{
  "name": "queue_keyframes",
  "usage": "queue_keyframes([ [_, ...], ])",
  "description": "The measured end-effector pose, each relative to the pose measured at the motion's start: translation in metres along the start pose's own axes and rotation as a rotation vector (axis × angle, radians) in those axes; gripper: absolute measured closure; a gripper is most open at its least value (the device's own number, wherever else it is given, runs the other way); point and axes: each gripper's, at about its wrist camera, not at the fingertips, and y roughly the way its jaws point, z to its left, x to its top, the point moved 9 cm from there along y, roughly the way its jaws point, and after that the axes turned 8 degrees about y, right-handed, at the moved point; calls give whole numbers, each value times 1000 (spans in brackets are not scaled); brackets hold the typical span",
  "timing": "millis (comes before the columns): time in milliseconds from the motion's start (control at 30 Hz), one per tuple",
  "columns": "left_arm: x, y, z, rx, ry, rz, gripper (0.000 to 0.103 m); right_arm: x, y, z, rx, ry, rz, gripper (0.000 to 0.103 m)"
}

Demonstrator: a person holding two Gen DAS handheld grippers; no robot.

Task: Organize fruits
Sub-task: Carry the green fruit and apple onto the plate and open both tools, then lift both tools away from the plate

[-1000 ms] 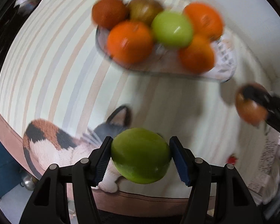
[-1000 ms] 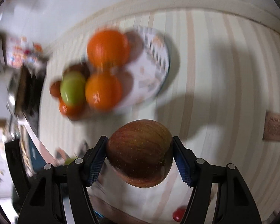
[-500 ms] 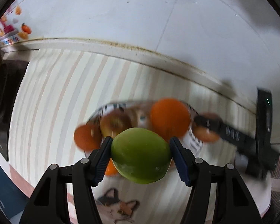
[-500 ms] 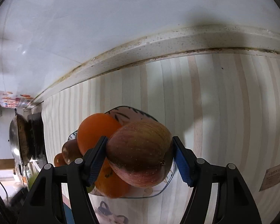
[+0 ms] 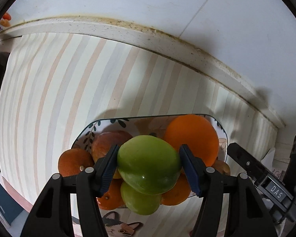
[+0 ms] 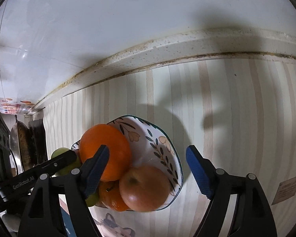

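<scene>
A flower-patterned plate (image 5: 100,125) (image 6: 157,138) on the striped mat holds several fruits: oranges (image 5: 191,136) (image 6: 106,150), another green apple (image 5: 140,201) and red apples. My left gripper (image 5: 149,165) hangs right over the pile, shut on a green apple (image 5: 148,164). My right gripper (image 6: 148,169) has its jaws opening; the red apple (image 6: 145,188) lies in the plate below them, free of both pads. The left gripper's black body (image 6: 49,167) shows at the left of the right wrist view, and the right gripper's body (image 5: 266,179) at the right of the left wrist view.
A stained white ledge (image 5: 167,41) and the wall run behind the mat. A cat picture (image 5: 118,225) is printed at the mat's near edge. A dark pan (image 6: 19,144) stands far left. A small brown label (image 6: 288,187) lies on the mat at right.
My right gripper's jaws have spread and let the red apple go into the plate. My left gripper has carried the green apple over the plate, which now lies right under it.
</scene>
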Motion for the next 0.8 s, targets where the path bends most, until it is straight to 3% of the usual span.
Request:
queue_keyframes([
  [200,-1,0,-1,16,4,1,43,-3,-6,-1,-7,-29,-5,20],
  [267,-3,-3,-3,-19,-3,3,42,-5,-8,2,-6,-38,-4,14],
  [333,-3,-5,-5,-43,-4,5,36,-8,-10,5,-1,-46,-3,13],
  [500,-6,-10,-4,-40,-3,-4,36,-13,-15,13,-4,-70,-6,13],
  [600,-10,-22,-1,-33,-5,-39,35,-17,-25,18,-39,-121,-37,13],
  [667,-17,-35,2,-13,-2,-77,35,-23,-35,21,-74,-170,-63,7],
  [800,-36,-54,9,40,8,-142,19,-38,-56,24,-137,-261,-120,6],
])
